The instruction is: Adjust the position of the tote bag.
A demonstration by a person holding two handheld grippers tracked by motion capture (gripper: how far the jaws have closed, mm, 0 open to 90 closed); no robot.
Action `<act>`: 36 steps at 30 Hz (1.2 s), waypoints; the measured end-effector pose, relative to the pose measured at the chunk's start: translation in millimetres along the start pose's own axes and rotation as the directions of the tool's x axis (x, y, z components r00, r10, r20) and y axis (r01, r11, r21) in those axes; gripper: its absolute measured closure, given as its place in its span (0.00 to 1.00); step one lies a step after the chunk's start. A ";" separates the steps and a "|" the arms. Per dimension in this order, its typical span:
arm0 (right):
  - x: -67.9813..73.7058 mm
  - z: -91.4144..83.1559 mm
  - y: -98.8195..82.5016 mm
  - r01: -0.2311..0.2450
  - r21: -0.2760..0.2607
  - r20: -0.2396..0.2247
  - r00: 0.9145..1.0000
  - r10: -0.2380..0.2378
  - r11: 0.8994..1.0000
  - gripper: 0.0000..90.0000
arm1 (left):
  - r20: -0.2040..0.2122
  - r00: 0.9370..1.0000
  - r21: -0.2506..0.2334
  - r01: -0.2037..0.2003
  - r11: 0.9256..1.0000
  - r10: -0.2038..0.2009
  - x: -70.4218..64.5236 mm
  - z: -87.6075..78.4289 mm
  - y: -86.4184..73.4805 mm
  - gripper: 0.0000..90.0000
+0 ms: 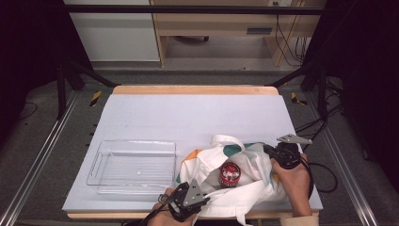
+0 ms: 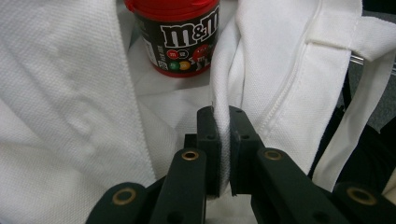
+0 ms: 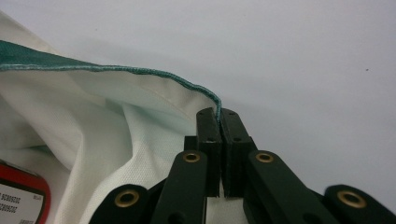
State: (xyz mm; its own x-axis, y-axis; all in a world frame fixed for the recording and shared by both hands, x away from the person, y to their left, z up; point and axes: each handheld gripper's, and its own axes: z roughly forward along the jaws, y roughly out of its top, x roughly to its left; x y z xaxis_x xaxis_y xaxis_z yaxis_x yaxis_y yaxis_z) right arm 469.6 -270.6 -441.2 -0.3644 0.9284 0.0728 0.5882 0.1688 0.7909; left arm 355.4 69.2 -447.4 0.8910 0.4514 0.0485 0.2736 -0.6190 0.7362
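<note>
Hiding candy jar (image 1: 229, 175) base | cloth bag (image 1: 244, 188) folds; label cropped.

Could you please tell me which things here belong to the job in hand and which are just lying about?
In the job: white cloth bag, red-lidded candy jar, left gripper, right gripper, both clamped on the bag's edge.
Lying about: clear plastic tray.

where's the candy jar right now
In the high view the candy jar sits inside the open white bag at the table's near right, between the left gripper and right gripper.
</note>
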 end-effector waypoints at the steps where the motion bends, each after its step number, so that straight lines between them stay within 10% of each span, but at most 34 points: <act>1: -0.1 -0.1 0.0 0.003 0.001 0.004 1.000 -0.003 1.000 0.98 | 0.000 1.000 0.001 0.000 1.000 0.000 0.1 -0.1 0.0 0.95; 27: 1.0 -3.6 -1.6 0.016 -0.021 0.005 1.000 -0.016 1.000 0.98 | -0.005 1.000 -0.001 0.010 1.000 -0.010 0.9 -0.8 -0.1 0.93; 36: 8.0 -32.7 3.4 0.053 -0.091 0.044 0.998 -0.050 0.994 0.58 | -0.024 1.000 -0.062 0.018 0.998 -0.020 0.5 -11.1 14.9 0.70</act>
State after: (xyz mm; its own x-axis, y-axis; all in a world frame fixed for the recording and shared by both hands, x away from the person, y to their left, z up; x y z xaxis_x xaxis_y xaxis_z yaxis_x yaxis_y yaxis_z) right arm 445.0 -273.5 -418.1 -0.3611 0.9325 0.0069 0.4995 0.1872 0.8458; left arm 355.8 67.4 -428.9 0.8766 0.4786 0.0501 0.2668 -0.5700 0.7771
